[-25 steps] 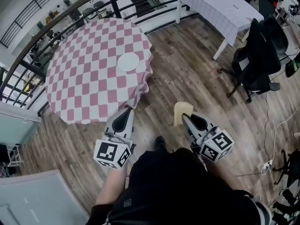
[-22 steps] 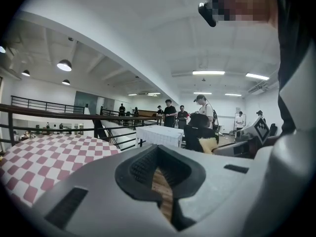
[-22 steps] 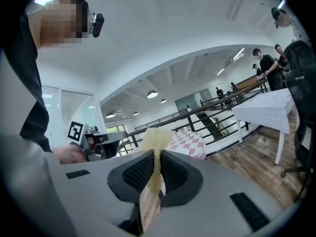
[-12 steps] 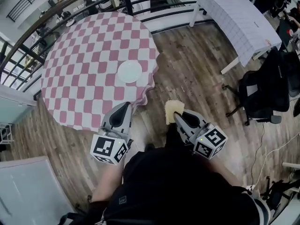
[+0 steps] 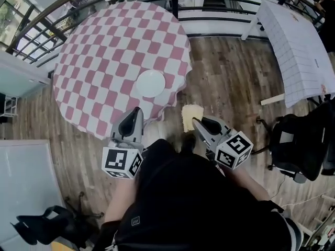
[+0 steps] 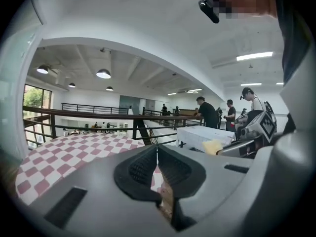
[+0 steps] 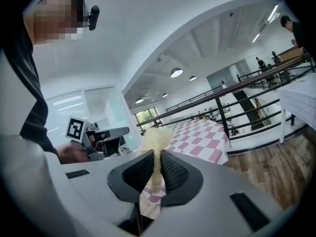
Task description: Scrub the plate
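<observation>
Plate first: the white plate (image 5: pixel 151 83) is seen lying flat on the round tabletop (image 5: pixel 99 51), which is covered with a pink-and-white checked cloth (image 5: pixel 84 98). It lies near the edge that faces the person, and nothing is touching it.

Compared with one second ago, the tabletop has been brought much nearer and more to the middle of the head view. The plate does not seem to have been moved on the cloth, so it is judged that the person has walked toward it.

The yellow sponge (image 5: pixel 191 115) is clamped between the jaws of the right claw (image 5: pixel 194 120), and its frayed top stands out above them. It is held over the wooden floor (image 5: pixel 225 77), just beside the hanging edge of the cloth and still apart from the plate.

The jaws of the left claw (image 5: pixel 137 111) are pressed together with nothing between them, and its tip is now seen over the near edge of the cloth.

For the task this means that only the approach has been made. Scrubbing is not yet begun, and the sponge has to be carried forward and lowered onto the plate.
</observation>
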Demonstrator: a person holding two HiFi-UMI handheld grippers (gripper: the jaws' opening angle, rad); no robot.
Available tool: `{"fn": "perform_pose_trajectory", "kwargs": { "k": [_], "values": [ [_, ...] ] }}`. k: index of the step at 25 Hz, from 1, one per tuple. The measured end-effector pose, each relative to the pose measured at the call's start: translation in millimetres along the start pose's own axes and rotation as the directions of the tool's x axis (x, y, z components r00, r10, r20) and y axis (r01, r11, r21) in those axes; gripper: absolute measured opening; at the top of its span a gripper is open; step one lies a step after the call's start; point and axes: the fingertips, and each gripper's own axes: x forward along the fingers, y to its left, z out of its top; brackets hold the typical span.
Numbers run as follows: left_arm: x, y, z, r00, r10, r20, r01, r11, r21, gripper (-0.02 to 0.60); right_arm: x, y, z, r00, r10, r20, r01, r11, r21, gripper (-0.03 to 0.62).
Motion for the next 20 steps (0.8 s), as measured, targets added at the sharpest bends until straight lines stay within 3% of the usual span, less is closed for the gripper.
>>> {"fn": "perform_pose_trajectory", "kwargs": {
  "k": [7, 15, 20],
  "values": [
    [23.6, 35.5, -11.5, 0.997, 0.077, -0.014, -0.077, 0.996, -0.051, 0.009, 75.8, -10.6, 13.4, 0.986, 0.130, -0.104, -0.135, 0.990, -0.049, 0.046],
    [56.5, 85.4, -36.8, 0.996, 0.084, -0.030, -0.086, 0.990, -0.110, 0.054, 158.6, -35.9, 8.5, 0.961, 0.136, -0.243, -0.158, 0.985, -0.074, 0.046],
    [77.1, 114.6, -73.0, 0.989, 0.105, -0.101, -0.118, 0.984, -0.132, 0.067, 211.4, -45.3, -35.7, 0.909, 0.137, -0.393, -0.183, 0.980, -0.081, 0.046]
  ]
}}
